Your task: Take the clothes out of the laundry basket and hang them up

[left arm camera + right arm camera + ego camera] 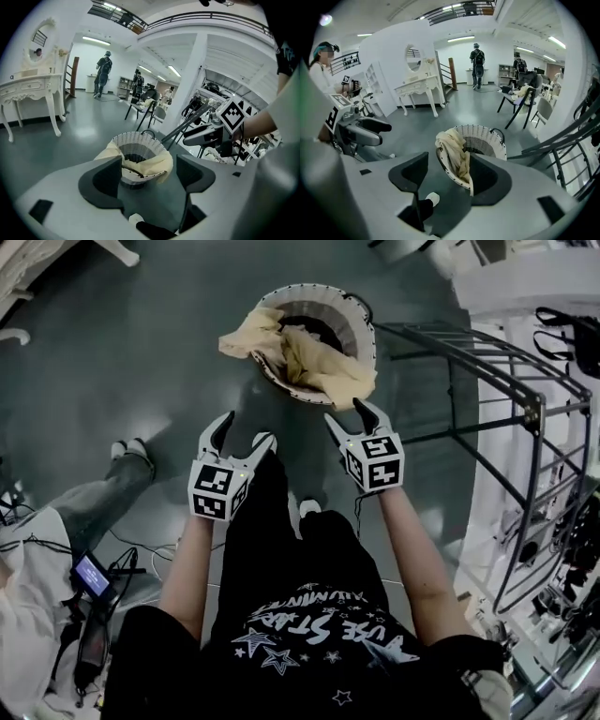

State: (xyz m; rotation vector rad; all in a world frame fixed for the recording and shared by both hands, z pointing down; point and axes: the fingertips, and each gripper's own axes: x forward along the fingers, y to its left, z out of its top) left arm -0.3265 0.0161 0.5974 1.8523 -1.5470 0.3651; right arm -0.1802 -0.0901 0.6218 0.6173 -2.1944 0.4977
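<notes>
the fingers (104, 177) of the left gripper (247, 427) are released and wide apart with nothing between them, and the right gripper (345, 413) is the same, its fingers (487, 180) spread and empty, the two held side by side above the grey floor (169, 352). just ahead of them the white woven laundry basket (359, 320) sits on the floor, with pale yellow clothes (314, 362) heaped in it and draped over its near rim. a black metal rack (487, 371) stands just to the basket's right.
</notes>
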